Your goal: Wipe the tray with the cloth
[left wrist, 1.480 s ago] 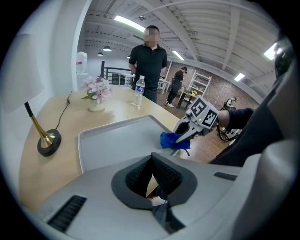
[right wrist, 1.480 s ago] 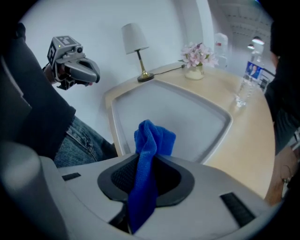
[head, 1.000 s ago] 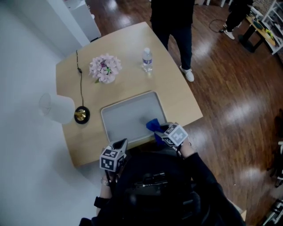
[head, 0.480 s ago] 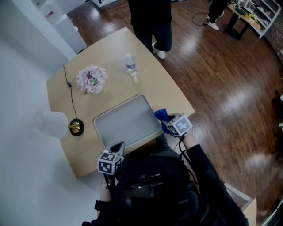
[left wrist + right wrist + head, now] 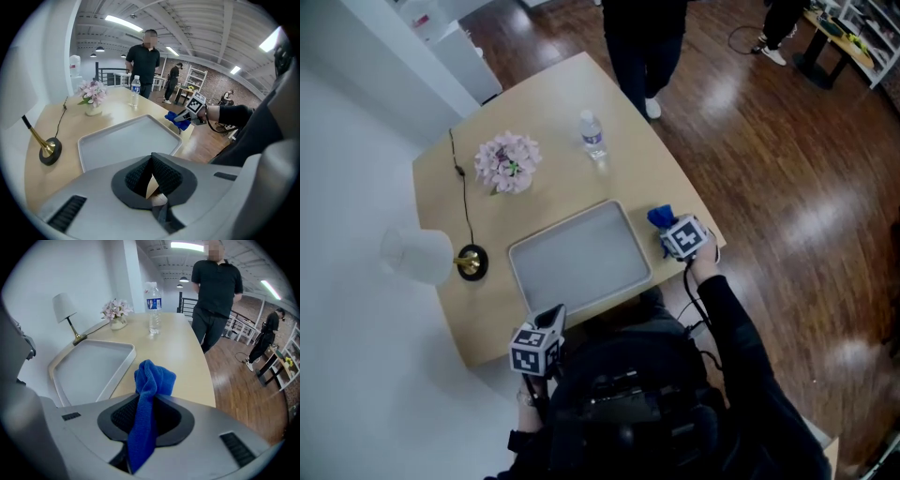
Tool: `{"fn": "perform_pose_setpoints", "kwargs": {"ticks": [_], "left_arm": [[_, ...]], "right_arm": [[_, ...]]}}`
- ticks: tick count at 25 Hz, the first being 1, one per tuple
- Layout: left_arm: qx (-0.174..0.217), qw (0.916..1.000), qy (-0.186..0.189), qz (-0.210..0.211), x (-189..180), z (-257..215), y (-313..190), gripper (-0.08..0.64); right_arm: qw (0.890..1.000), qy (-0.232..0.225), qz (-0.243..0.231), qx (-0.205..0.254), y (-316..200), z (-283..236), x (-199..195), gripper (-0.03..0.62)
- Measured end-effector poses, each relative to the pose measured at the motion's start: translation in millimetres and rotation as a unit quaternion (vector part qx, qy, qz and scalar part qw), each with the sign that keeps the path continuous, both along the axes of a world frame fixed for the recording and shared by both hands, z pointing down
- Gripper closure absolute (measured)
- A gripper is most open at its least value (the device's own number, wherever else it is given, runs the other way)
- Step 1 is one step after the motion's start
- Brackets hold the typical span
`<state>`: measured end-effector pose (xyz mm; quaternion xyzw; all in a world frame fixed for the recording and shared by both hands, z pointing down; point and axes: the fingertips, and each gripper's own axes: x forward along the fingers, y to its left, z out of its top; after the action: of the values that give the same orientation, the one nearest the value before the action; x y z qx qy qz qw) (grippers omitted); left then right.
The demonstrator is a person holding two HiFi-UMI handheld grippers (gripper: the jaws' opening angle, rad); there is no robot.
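Right hand-held gripper pinching blue cloth, between tray rim and table edge

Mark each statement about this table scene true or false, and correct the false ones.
1. The right gripper is shut on the blue cloth. True.
2. The cloth rests on the tray. False: it is held beside the tray, over the table.
3. The water bottle stands upright on the table. True.
4. The left gripper grips the water bottle. False: its jaws hold nothing, and the bottle stands far across the table.
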<state>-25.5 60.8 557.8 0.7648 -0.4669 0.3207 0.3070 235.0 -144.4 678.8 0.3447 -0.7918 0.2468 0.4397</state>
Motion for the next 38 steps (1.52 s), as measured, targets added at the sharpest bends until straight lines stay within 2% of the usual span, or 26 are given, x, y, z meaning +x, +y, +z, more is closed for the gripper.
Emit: {"fn": "perform_pose_setpoints", "kwargs": {"ticks": [4, 8, 10, 13, 15, 19, 21, 23, 26, 28, 30, 34, 38], "left_arm": [[-0.005, 0.9997, -0.001, -0.025, -5, 2, 4, 0.56], [-0.008, 0.9991, 0.0, -0.041, -6, 5, 3, 0.56], [-0.009, 0.9989, 0.002, -0.045, -5, 6, 2, 0.56], [-0.008, 0.9989, 0.003, -0.047, -5, 6, -2, 0.56], [-0.006, 0.9989, 0.004, -0.047, -6, 6, -5, 0.56], [-0.006, 0.9989, 0.005, -0.046, -11, 4, -13, 0.559], [-0.005, 0.999, 0.005, -0.044, -15, 5, -15, 0.56], [-0.004, 0.9991, 0.007, -0.042, -17, 7, -18, 0.558], [-0.003, 0.9994, 0.01, -0.034, -18, 9, -22, 0.56], [-0.002, 0.9995, 0.011, -0.029, -19, 9, -24, 0.56], [0.0, 0.9996, 0.012, -0.025, -21, 8, -27, 0.56], [0.001, 0.9997, 0.016, -0.021, -22, 7, -29, 0.56], [0.005, 0.9996, 0.02, -0.017, -23, 6, -30, 0.559]], "right_arm": [[0.999, 0.023, -0.017, -0.04, 6, 28, 2, 0.499], [0.999, 0.007, -0.027, -0.039, 5, 35, -6, 0.489], [0.999, 0.01, -0.025, -0.038, 3, 34, -6, 0.467], [0.999, 0.011, -0.008, -0.035, -1, 23, 0, 0.36], [1.0, 0.007, 0.011, -0.008, -11, 3, 8, 0.36], [0.998, -0.031, 0.034, 0.053, -29, -50, 12, 0.36], [0.995, -0.055, 0.042, 0.069, -28, -73, 7, 0.36], [0.993, -0.083, 0.051, 0.067, -18, -86, 0, 0.36], [0.99, -0.123, 0.049, 0.038, 12, -92, -22, 0.362], [0.987, -0.154, 0.033, 0.009, 37, -91, -46, 0.447], [0.981, -0.191, 0.008, -0.018, 61, -91, -74, 0.579], [0.974, -0.216, -0.05, -0.046, 95, -91, -117, 0.586], [0.972, -0.214, -0.089, -0.037, 108, -99, -138, 0.591]]}}
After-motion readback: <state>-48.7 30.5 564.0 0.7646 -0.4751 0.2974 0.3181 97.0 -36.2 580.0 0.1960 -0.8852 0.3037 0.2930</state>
